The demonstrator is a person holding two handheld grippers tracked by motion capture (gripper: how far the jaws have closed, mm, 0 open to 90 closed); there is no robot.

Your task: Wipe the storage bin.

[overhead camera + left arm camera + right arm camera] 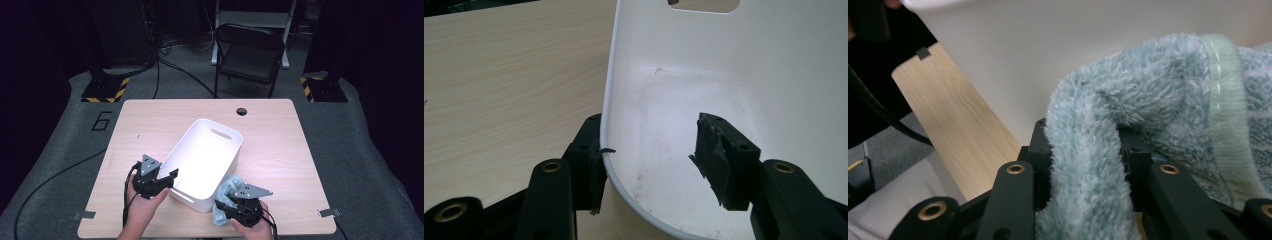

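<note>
My right gripper (235, 204) is clamped on the blue towel (226, 192), just beside the near wall of the white tub (220, 155). My left gripper (167, 179) straddles the rim, jaws apart. The towel is gripped; dropping it into the empty tub remains.
</note>
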